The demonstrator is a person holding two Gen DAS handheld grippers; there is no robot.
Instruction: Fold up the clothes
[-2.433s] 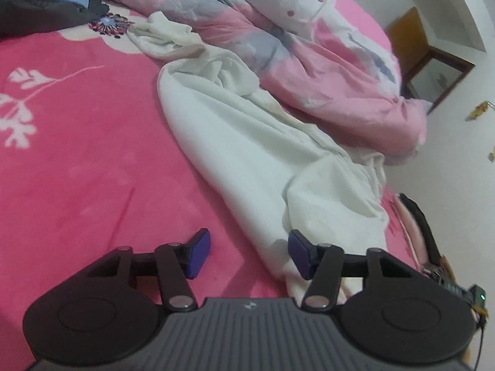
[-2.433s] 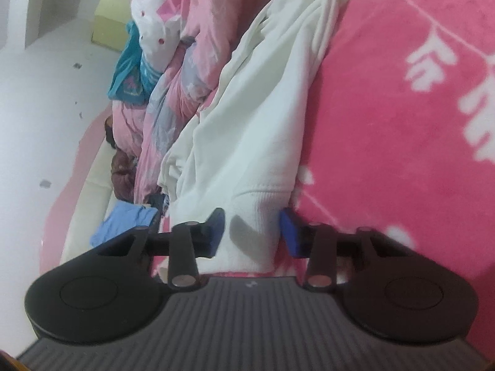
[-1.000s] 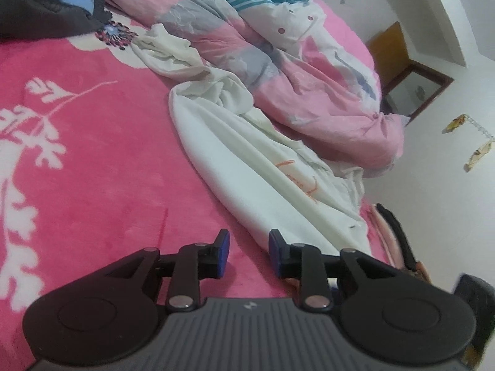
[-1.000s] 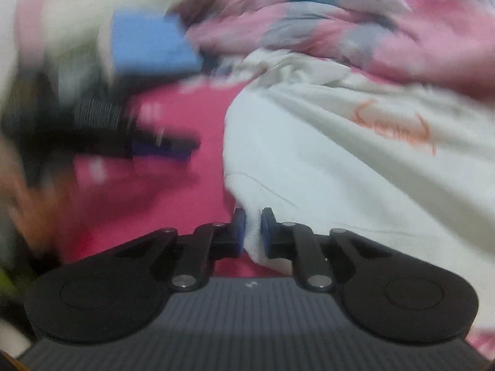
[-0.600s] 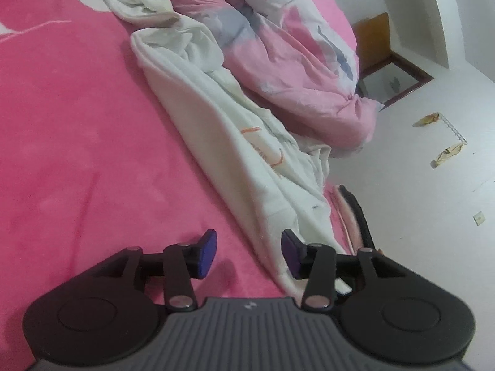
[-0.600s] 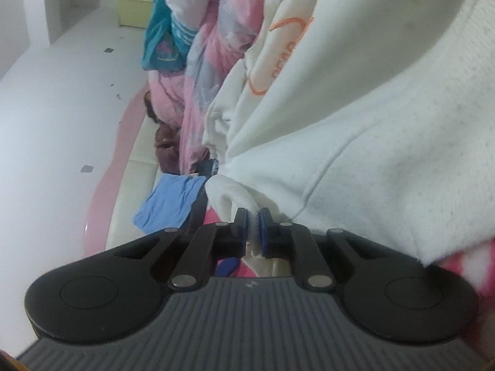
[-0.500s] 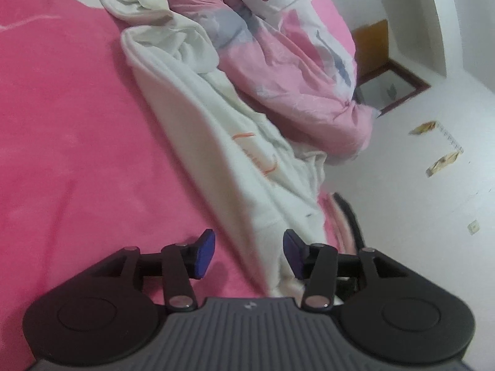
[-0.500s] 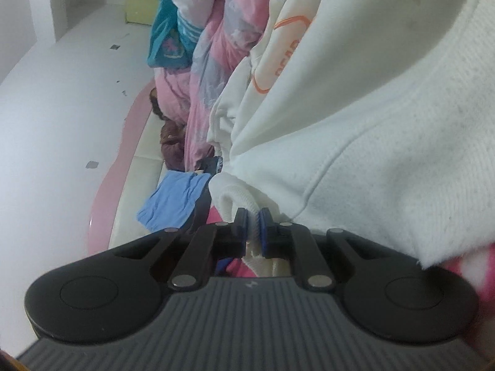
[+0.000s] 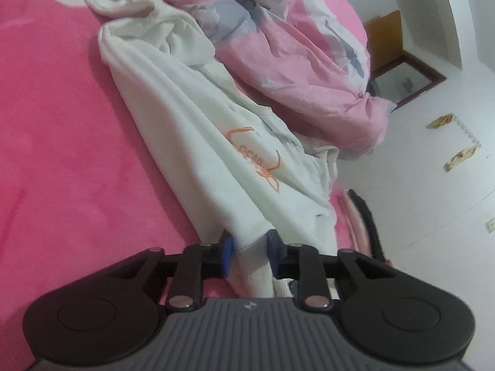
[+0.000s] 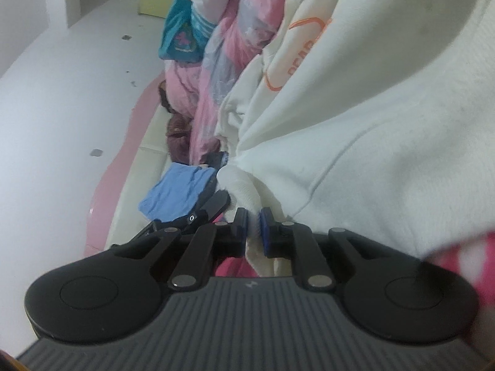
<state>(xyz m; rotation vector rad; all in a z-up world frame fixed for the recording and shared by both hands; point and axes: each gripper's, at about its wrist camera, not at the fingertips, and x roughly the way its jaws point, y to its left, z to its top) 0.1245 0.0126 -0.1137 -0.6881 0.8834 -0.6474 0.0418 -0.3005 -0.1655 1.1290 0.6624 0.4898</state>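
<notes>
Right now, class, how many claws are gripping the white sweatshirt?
2. The left claw, its jaws just closed further, pinches the white sweatshirt at its near end on the pink bed. The right claw clamps a bunched ribbed edge.

Fleecy matt sweatshirt — plush bedspread

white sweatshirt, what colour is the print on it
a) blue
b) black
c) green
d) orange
d: the white sweatshirt carries an orange outline and orange letters, seen in the left wrist view and again in the right wrist view.
</notes>
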